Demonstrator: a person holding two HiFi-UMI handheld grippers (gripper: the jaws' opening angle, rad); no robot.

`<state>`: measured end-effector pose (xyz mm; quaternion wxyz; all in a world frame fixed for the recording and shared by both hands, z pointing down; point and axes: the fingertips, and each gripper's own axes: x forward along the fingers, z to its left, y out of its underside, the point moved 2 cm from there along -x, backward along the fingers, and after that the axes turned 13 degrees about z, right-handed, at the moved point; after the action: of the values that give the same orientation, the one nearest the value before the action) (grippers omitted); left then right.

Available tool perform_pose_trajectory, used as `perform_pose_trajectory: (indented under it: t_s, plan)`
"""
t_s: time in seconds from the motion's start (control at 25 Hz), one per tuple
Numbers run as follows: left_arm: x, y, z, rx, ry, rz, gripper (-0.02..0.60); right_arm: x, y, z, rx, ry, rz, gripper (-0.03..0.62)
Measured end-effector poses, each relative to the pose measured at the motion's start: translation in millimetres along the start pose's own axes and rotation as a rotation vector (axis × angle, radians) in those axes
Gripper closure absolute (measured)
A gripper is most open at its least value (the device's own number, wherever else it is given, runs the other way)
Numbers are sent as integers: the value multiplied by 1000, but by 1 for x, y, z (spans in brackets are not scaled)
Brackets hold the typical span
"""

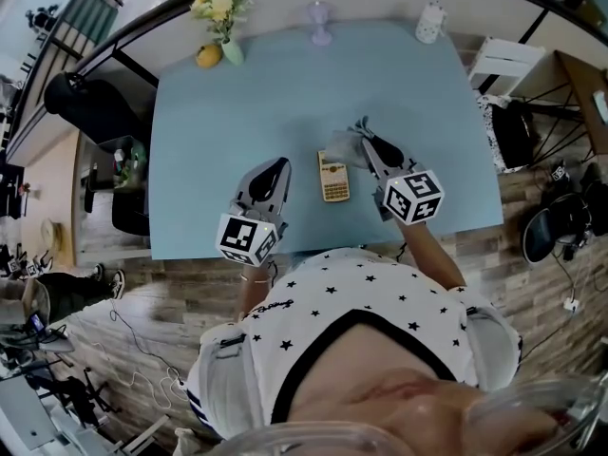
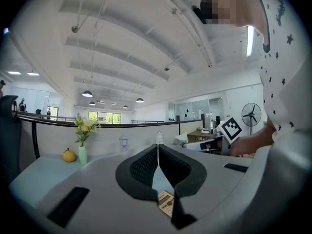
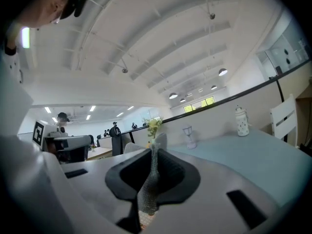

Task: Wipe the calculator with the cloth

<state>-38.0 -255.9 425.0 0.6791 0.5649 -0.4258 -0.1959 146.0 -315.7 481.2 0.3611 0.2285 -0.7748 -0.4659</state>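
Calculator (image 1: 333, 178): one
Cloth (image 3: 148, 189): one
Tools: two — left tool (image 1: 277, 165), right tool (image 1: 365, 139)
Flower vase (image 1: 231, 49): one
Yellow fruit (image 1: 209, 55): one
White jar (image 1: 430, 22): one
Clear stemmed glass (image 1: 320, 24): one

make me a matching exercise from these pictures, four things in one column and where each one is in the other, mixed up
Things:
1 calculator
2 cloth
3 flower vase
4 white jar

Places:
a far edge of the table, toward the right
b pinched in the shut right gripper
c far left corner of the table
d flat on the table, between the left gripper and the right gripper

Pairs: 1-d, 2-b, 3-c, 4-a
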Motion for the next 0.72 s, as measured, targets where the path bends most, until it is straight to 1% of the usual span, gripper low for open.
perform_pose_trajectory:
  t_s: [0.24,0.72]
  plan:
    - [-1,1,2,-3,-9,7,551,-9,-20,14,-50,-15,-61,560]
    - [0,0,3,-5,-13,5,551,-10,-27,20,-81,-21,-77,560]
